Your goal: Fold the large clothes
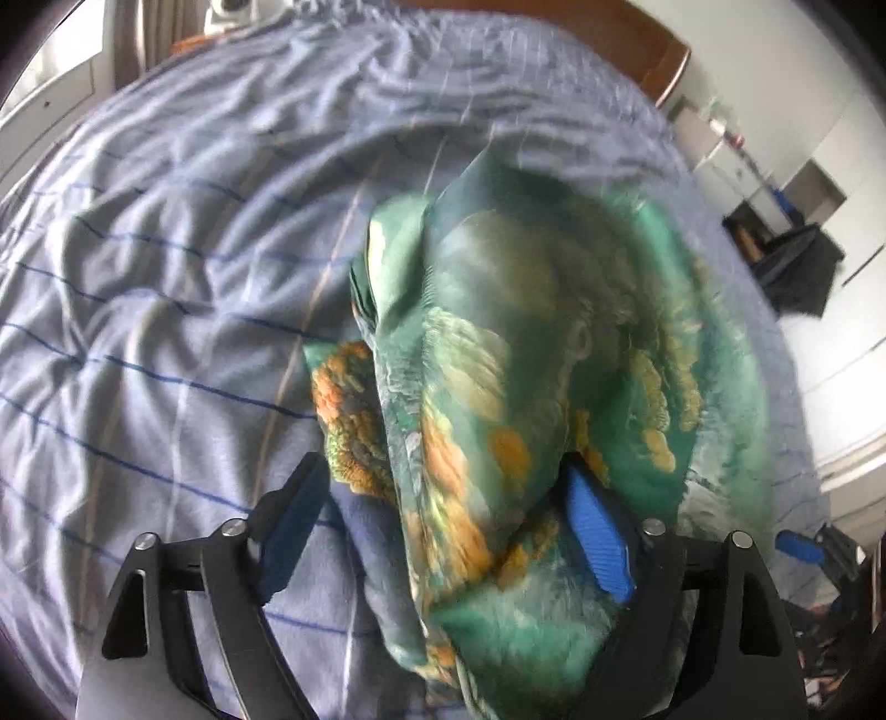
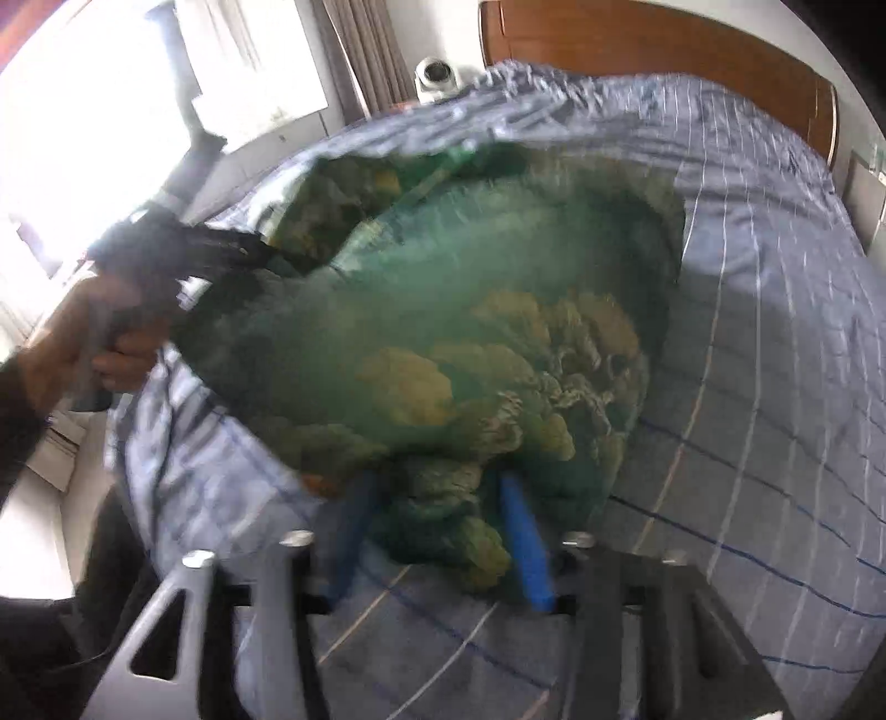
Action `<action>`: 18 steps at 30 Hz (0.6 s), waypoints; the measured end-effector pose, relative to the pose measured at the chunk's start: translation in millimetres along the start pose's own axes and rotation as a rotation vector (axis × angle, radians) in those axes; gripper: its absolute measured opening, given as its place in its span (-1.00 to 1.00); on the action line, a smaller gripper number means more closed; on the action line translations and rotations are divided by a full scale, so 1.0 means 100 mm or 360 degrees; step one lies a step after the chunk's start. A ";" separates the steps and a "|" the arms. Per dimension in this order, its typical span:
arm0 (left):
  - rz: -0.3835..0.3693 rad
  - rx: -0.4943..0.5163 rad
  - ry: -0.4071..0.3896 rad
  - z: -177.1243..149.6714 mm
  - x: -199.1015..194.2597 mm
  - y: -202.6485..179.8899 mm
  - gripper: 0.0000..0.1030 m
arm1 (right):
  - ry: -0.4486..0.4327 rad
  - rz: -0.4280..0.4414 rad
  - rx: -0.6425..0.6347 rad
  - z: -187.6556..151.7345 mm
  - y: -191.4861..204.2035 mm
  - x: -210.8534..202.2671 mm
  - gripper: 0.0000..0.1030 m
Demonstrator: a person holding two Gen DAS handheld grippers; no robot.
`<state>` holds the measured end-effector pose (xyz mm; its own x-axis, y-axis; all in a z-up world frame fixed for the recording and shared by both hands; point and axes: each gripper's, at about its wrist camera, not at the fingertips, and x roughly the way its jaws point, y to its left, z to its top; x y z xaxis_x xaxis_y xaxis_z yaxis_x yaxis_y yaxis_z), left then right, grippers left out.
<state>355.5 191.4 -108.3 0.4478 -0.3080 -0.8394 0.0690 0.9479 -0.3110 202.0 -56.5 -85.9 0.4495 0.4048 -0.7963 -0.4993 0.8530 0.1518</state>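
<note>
Left tool [image 1: 443, 526]: fingers wide apart, a fold of the green-and-orange printed garment [image 1: 531, 343] draped loosely between them. The blue pad [image 1: 601, 545] on one side touches cloth; the other finger stands clear, so no clamp. Judged a release or re-grip, not a carry.

Right tool [image 2: 437, 537]: fingers about half spread, a bunched hem of the garment between them; blur hides whether the pads press, so grip uncertain.

Garment lies heaped on the bed [image 1: 166, 288], on its striped blue-grey cover, gathered toward both tools rather than spread flat. Probable reason: the bed gives a broad surface for laying out.

Beyond the garment, a hand [image 2: 119, 349] holds the left tool's handle. Farthest: wooden headboard [image 2: 637, 44].
</note>
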 end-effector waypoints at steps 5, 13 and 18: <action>0.0075 -0.0105 -0.0103 0.01 -0.41 0.18 0.87 | -0.0191 -0.0126 0.0094 0.01 -0.17 -0.62 0.56; 0.0688 0.0140 -0.0183 -0.17 -0.55 0.15 0.97 | -0.0280 -0.0489 0.0171 -0.24 -0.51 -0.99 0.56; 0.0867 0.0292 -0.0362 -0.35 -0.72 -0.14 0.97 | -0.0456 -0.0437 0.0205 -0.38 -0.61 -1.13 0.56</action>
<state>291.1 197.5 -58.5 0.6395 0.2299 -0.7336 -0.0798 0.9689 0.2341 153.6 -167.0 -27.6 0.7499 0.2164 -0.6252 -0.2438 0.9689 0.0429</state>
